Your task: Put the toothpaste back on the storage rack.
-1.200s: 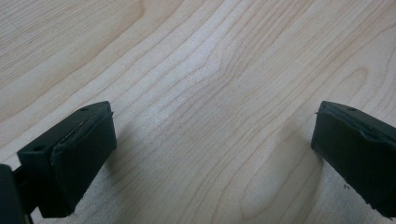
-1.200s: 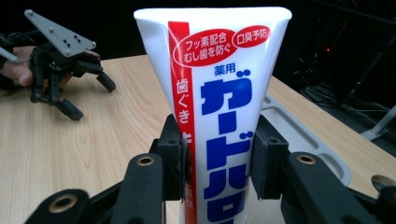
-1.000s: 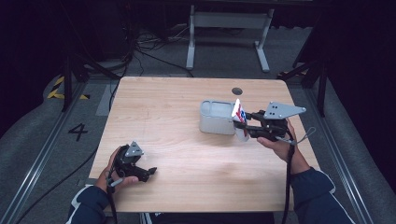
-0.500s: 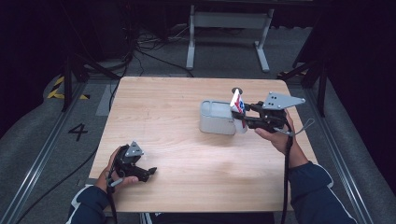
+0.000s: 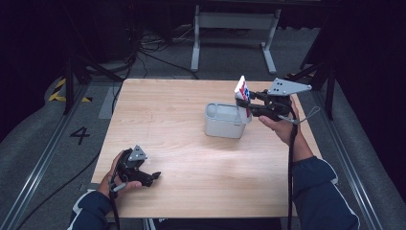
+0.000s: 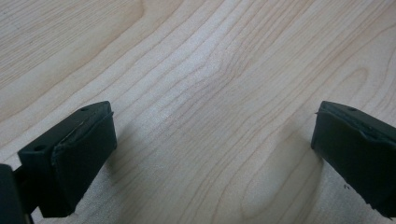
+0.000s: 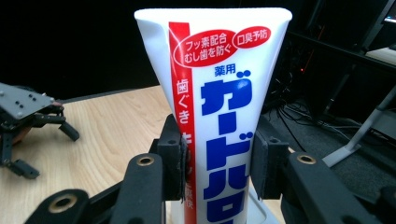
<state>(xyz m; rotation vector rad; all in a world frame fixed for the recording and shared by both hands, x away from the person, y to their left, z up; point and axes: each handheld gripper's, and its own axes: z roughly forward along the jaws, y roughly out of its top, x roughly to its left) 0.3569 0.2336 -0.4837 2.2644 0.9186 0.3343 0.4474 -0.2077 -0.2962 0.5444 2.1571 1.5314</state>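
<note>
Now the right tongs (image 5: pixel 245 101) sit higher and farther back than a second ago: the toothpaste tube (image 5: pixel 242 92) was low at the right side of the grey bin (image 5: pixel 224 125), now it's lifted clear above the bin's right rim, crimped end up. Half a second ago it was already rising; it has gone up a bit more since. Left tongs (image 5: pixel 149 177) haven't moved: same spot near the front-left corner of the bench (image 5: pixel 167 110), resting on the wood.

Right tongs (image 7: pixel 217 161) are clamped on the tube (image 7: pixel 219 107), pads pressing both sides at mid-body. Left tongs (image 6: pixel 210 140) are spread wide with nothing between them, bare bench (image 6: pixel 210 70) under them.

Tube: white, upright, flat sealed end on top and wider than the body. Red vertical stripe down one side, red ovals with white Japanese text near the top, large blue Japanese characters down the front. Lower end hidden behind the jaws.

Bin: light grey, rectangular with rounded corners, open top, right of the bench centre.
</note>
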